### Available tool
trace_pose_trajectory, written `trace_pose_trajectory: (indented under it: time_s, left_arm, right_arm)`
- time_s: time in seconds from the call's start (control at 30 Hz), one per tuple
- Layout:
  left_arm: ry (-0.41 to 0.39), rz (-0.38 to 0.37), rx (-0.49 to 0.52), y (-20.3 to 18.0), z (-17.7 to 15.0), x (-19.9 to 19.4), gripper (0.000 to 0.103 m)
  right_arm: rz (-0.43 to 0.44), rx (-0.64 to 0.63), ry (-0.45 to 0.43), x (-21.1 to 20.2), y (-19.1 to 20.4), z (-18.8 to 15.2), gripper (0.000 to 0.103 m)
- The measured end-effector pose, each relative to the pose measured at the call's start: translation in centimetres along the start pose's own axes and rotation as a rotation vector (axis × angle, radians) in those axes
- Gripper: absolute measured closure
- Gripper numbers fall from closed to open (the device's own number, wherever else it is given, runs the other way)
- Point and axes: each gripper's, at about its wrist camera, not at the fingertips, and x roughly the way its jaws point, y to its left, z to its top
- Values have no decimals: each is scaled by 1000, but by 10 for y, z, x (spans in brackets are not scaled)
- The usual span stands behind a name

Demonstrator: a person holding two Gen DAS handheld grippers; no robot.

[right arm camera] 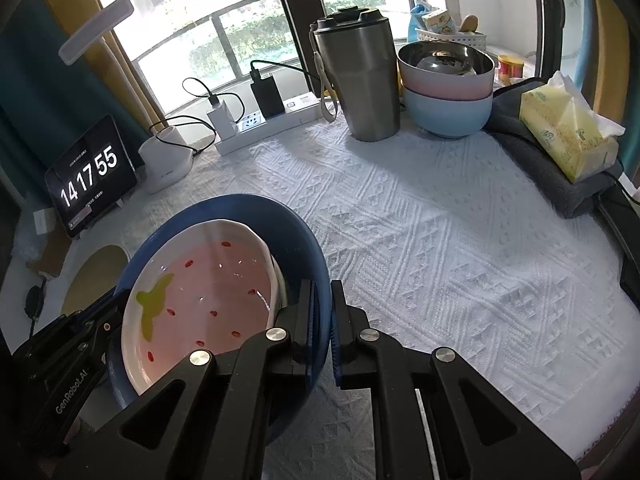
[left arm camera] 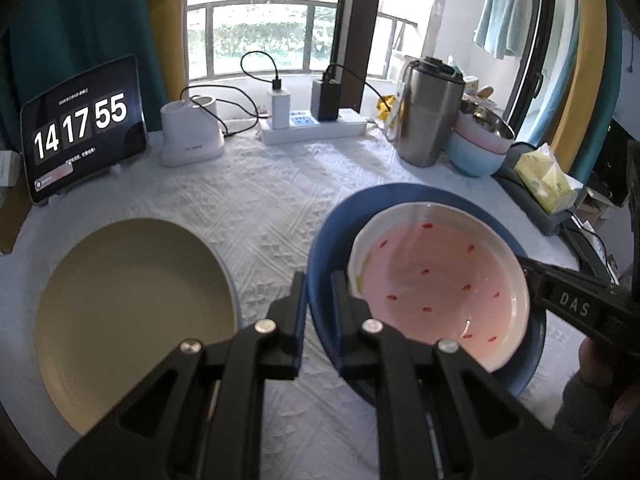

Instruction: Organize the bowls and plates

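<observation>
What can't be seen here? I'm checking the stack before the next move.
- Blue plate centre: covered by the pink plate, both views.
- Steel bowl contents: only a blurred reflection, right view.
- Beige plate: right view, mostly hidden behind the left gripper.

I see open tablecloth (right arm camera: 460,248) right of the blue plate (right arm camera: 224,208), wide enough for my right gripper; the back edge is crowded by the steel tumbler (right arm camera: 360,80), stacked bowls (right arm camera: 446,96), power strip (right arm camera: 272,124) and white lamp base (left arm camera: 191,136); the tissue box (right arm camera: 568,136) blocks the right side; between the beige plate (left arm camera: 132,320) and blue plate runs a narrow bare lane; the clock tablet (left arm camera: 82,128) closes the left rear.
</observation>
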Motion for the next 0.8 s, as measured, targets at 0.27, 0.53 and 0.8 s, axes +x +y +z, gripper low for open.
trace_pose_trajectory:
  time_s: [0.27,0.53,0.8]
  left_arm:
    - [-2,-3,15,-2,0,-2,93]
    - [-4,-17,13,-3,0,-4,93]
    - [-28,-23,11,-3,4,-12,93]
  right_arm:
    - [3,8,2,-1,-1,0,93]
    - [15,19,-5,-7,-2,0,93]
    - [21,28,-15,-14,-1,3,93]
